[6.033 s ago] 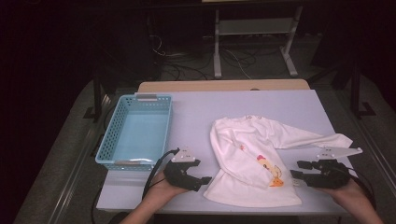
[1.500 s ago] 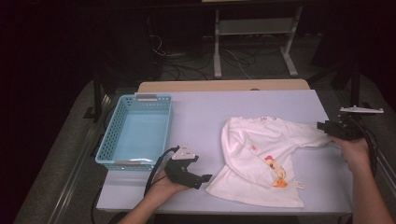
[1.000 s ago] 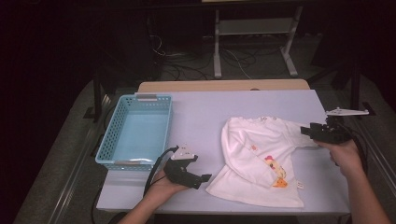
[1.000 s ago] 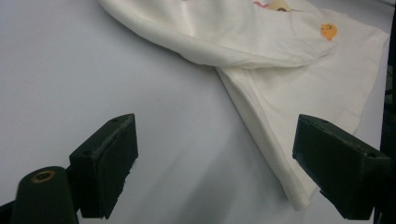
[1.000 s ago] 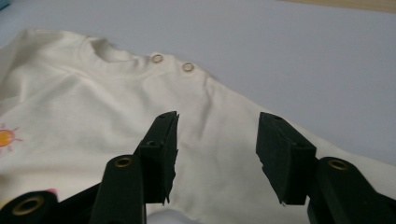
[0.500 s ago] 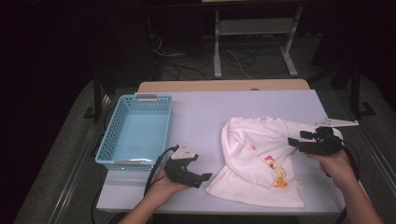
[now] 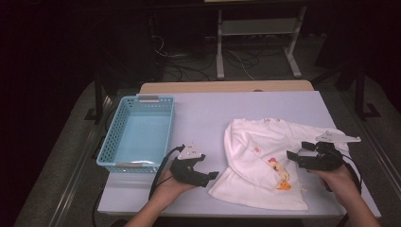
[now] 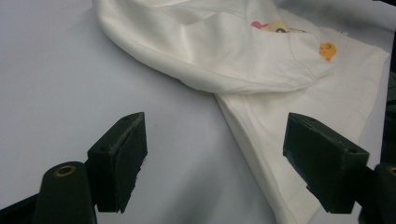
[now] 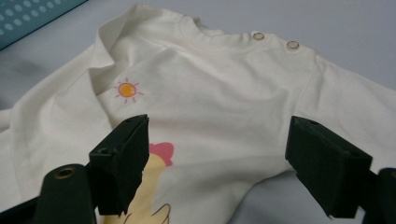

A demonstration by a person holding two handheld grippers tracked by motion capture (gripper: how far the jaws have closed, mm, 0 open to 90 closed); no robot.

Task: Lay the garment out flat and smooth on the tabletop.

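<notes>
White shirt flat on table, right half, near side. Neckline far, hem near, so long axis runs far-near; chick print right of centre, near the hem. Left side partly folded over: rounded fold edge in left gripper view.

Left gripper w/ hand resting on table, just left of shirt's near-left hem corner. Jaws wide apart, closing a bit just now, nothing between them but bare table; hem edge lies just ahead, toward the right jaw, not touched.

Right gripper over shirt's right side, pointing left across it. Jaws spread, opening just now, no cloth pinched; right gripper view looks across chest print toward the two snaps at the shoulder.

Key relation: shirt sits between the two grippers, both aimed inward. Left nearer the hem corner/fold, right nearer the right sleeve and body edge. Judgement: next pinch prob on the right edge for a fold across toward the left, i.e. across the long axis.

Blue basket empty, left of left gripper, well apart from shirt.
</notes>
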